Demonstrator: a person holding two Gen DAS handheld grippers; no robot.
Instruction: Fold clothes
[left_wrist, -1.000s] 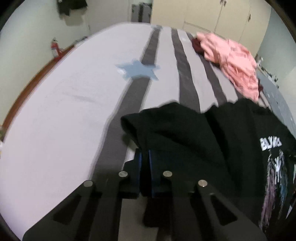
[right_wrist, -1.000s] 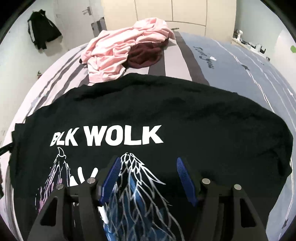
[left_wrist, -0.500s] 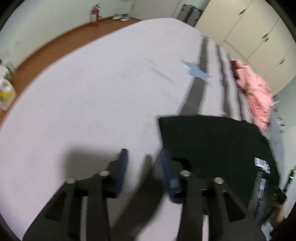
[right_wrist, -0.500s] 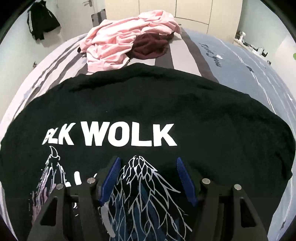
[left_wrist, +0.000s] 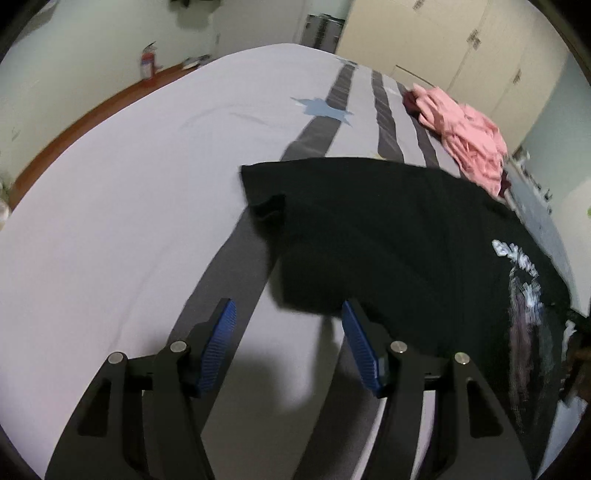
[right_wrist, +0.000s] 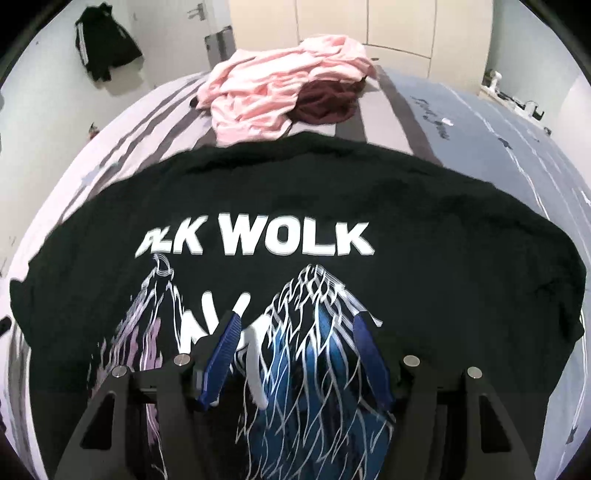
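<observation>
A black T-shirt (right_wrist: 332, 192) with white "BLK WOLK" lettering and a blue and pink print lies spread flat on the bed. It also shows in the left wrist view (left_wrist: 406, 236), with a small folded flap at its near left corner. My left gripper (left_wrist: 288, 314) is open and empty, just above the bed beside the shirt's left edge; its right finger is close to the cloth. My right gripper (right_wrist: 295, 321) is open and empty, hovering over the printed part of the shirt.
A pile of pink clothes (right_wrist: 273, 92) with a dark red garment (right_wrist: 325, 103) lies further up the bed (left_wrist: 129, 206), also in the left wrist view (left_wrist: 465, 136). Wardrobe doors (right_wrist: 369, 22) stand behind. A black jacket (right_wrist: 103, 48) hangs on the wall. Wooden floor (left_wrist: 74, 129) runs along the bed's left.
My left gripper was shut on the shirt's left edge a second ago; it let go, opened wide and pulled back. The right gripper stayed open, drifting a little over the print.
</observation>
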